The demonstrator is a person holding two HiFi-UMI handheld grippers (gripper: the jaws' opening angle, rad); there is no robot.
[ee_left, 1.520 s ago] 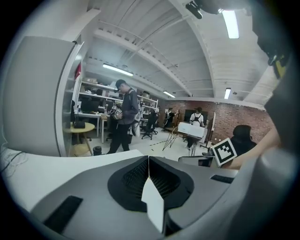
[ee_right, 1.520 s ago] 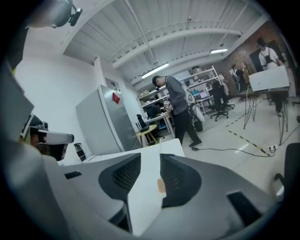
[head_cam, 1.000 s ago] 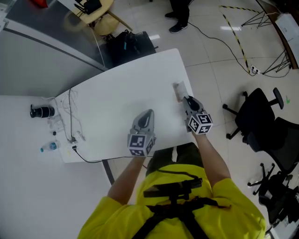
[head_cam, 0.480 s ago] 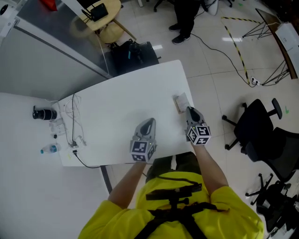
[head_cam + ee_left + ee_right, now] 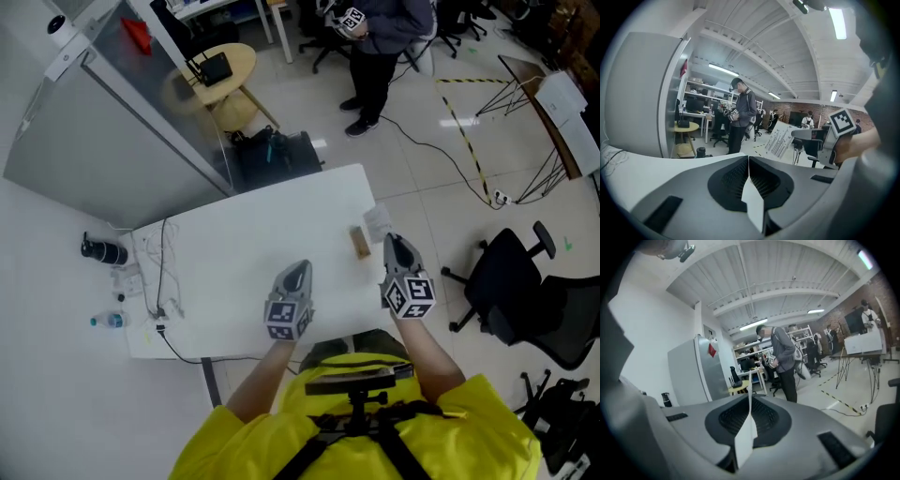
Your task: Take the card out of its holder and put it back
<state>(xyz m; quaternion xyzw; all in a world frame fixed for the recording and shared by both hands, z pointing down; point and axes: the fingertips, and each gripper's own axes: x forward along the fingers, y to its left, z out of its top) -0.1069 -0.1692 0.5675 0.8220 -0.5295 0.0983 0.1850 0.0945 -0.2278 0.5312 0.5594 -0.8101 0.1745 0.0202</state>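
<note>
In the head view a small brown holder (image 5: 360, 242) stands on the white table (image 5: 234, 244) near its right edge. The white card (image 5: 378, 222) is out of the holder, just beyond it and to its right. My right gripper (image 5: 393, 245) is shut on the card. In the right gripper view the card (image 5: 749, 392) shows edge-on as a thin white line pinched between the pads. My left gripper (image 5: 298, 270) hovers over the table's front middle; its jaws (image 5: 748, 159) are shut with nothing between them.
Cables (image 5: 161, 272), a black cylinder (image 5: 103, 251) and a small bottle (image 5: 110, 321) lie at the table's left end. A black office chair (image 5: 511, 281) stands to the right. Beyond the table are a black bag (image 5: 274, 155), a round yellow table (image 5: 214, 80) and a standing person (image 5: 378, 33).
The right gripper closed on the card and drew it out of the holder, which now stands apart from it. The head camera rose, so the table looks smaller. The left gripper stayed shut.
</note>
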